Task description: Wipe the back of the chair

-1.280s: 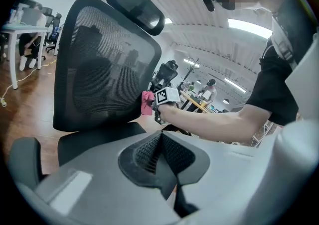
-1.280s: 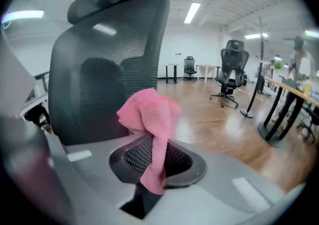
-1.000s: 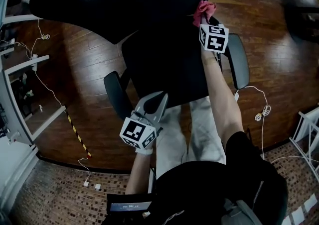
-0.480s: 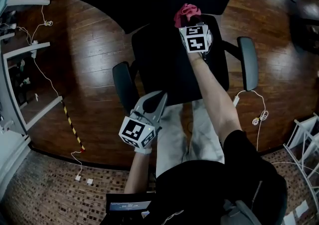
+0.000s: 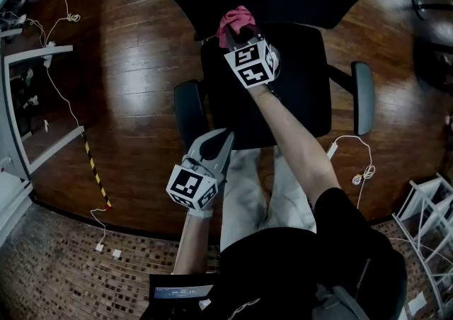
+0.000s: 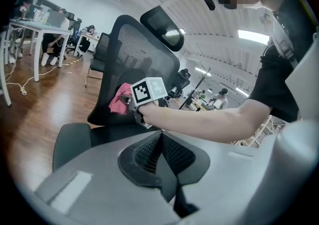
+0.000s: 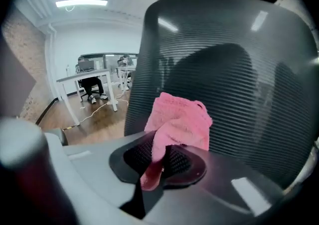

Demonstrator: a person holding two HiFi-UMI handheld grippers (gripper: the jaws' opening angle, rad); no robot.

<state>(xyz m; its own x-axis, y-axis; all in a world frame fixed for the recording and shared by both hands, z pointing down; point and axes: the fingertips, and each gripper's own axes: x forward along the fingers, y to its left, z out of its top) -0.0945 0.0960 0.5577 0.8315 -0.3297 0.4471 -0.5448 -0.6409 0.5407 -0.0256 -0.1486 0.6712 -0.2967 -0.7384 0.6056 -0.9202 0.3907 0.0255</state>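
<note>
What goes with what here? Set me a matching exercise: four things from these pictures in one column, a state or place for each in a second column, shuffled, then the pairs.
Column one
1. pink cloth
2. left gripper
3. chair backrest
4. yellow-and-black striped strip

Column two
A. shut, with nothing between its jaws
B. lying on the wooden floor
C. clamped in the right gripper
D. dark mesh, just beyond the cloth

Pairs: 1-C, 2-A, 3-D, 4-B
</note>
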